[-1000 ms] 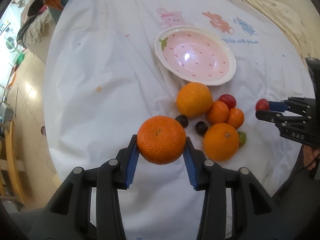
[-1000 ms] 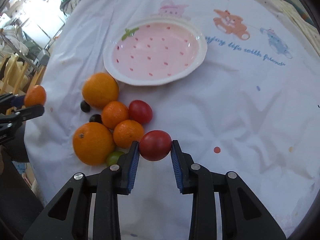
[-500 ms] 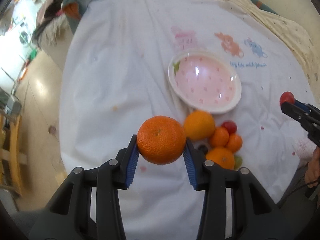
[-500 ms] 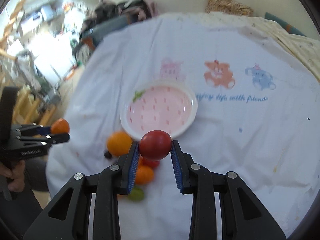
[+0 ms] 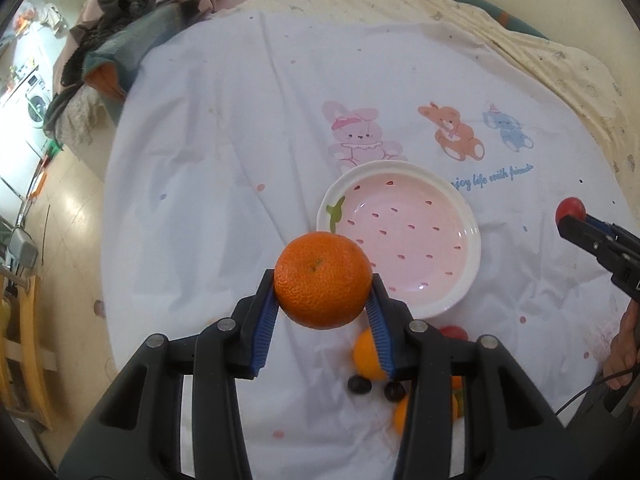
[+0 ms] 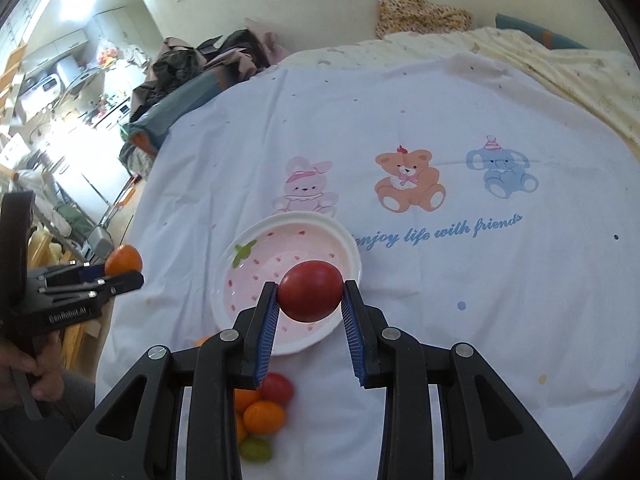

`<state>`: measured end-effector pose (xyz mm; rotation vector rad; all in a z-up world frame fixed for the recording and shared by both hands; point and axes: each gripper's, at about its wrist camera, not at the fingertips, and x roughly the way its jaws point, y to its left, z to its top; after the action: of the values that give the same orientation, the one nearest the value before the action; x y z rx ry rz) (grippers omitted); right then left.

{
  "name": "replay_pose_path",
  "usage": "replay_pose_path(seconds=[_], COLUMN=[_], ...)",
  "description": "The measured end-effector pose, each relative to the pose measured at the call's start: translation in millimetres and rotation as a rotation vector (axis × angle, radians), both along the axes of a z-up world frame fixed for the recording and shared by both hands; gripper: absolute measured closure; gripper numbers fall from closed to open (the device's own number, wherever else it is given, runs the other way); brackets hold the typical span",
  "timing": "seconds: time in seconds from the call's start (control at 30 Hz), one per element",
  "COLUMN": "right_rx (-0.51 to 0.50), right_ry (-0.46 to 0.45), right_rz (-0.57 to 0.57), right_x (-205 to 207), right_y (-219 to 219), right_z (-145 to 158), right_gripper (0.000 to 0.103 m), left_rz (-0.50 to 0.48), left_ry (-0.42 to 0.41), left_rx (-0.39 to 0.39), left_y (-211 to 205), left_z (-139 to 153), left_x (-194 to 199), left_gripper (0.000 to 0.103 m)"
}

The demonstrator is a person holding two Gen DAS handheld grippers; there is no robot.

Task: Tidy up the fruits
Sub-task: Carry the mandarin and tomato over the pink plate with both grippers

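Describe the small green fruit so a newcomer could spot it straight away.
Start at the pink strawberry-patterned plate on the white cartoon-print cloth. A small pile of loose fruit lies on the cloth at the plate's near edge, partly hidden behind the right gripper. The green fruit lies at the pile's near end, just past a small orange, and is the only green piece.

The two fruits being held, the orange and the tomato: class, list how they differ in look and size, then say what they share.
The orange is bright orange with pitted, dimpled skin; the tomato is deep red and smooth. The orange fills more of the gap between its fingers than the tomato does, so it looks larger. The orange sits in the left hand-held gripper, the tomato in the right hand-held gripper. Both are round and held above the table.
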<state>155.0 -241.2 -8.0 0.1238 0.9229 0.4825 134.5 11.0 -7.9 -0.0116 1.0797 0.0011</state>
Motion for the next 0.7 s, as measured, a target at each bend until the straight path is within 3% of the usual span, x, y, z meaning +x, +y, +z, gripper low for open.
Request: replay_pose_path(seconds=[0.33, 0.7], right_rx=[-0.047, -0.062], right_ry=[0.097, 0.195], right_rz=[0.028, 0.001], right_x=[52, 74], right_y=[23, 30], right_z=[-48, -83], right_gripper=[0.07, 0.069], left_rz=[0.002, -0.06], left_ry=[0.042, 0.09], left_rx=[-0.04, -0.042], left_y=[-14, -33], left_z=[-45, -72], left_x=[52, 67], left_gripper=[0.064, 0.064])
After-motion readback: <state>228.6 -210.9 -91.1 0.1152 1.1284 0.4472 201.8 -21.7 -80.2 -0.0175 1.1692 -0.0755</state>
